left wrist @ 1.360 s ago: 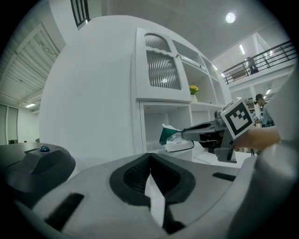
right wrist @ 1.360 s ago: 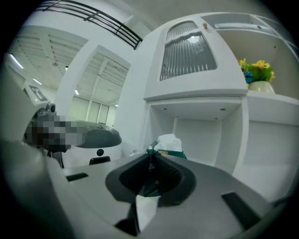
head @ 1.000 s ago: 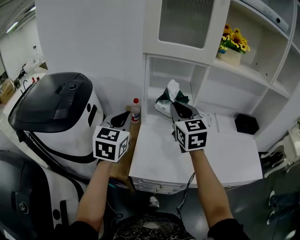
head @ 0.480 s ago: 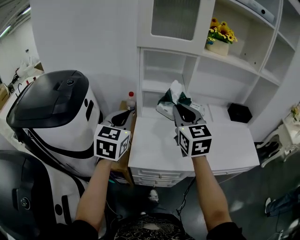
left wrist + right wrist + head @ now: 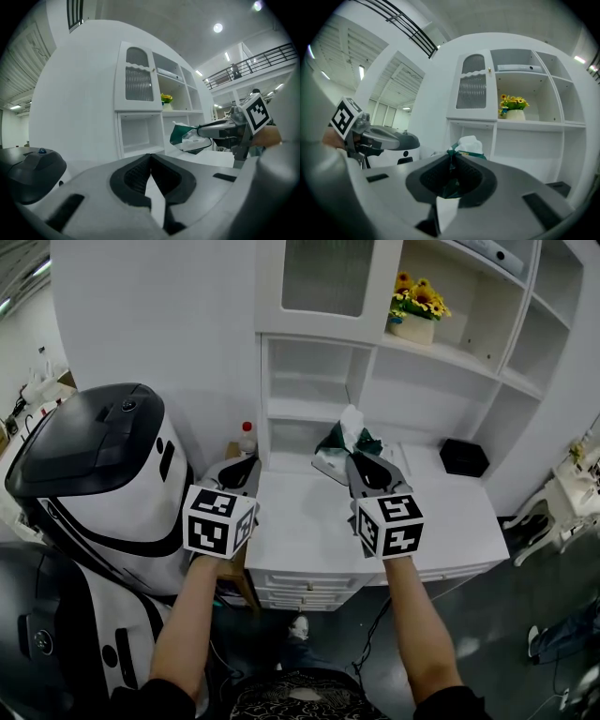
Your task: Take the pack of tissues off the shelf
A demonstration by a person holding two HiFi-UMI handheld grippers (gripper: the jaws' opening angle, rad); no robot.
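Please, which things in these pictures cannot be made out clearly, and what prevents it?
- Head view: the right gripper, shut on the pack of tissues, covers the pack's near end; its print is too small to read.
- Right gripper view: the jaws hide most of the pack.
- Head view: the bottle has a label too small to read.
- Head view: the cabinet door has ribbed glass that blurs what is inside.
- Head view: the black box is too small to identify.

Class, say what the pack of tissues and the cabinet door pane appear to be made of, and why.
The pack of tissues: probably thin glossy plastic wrap, creased and shiny, soft white paper poking out. The cabinet door pane: likely ribbed glass or acrylic, translucent with vertical ridges.
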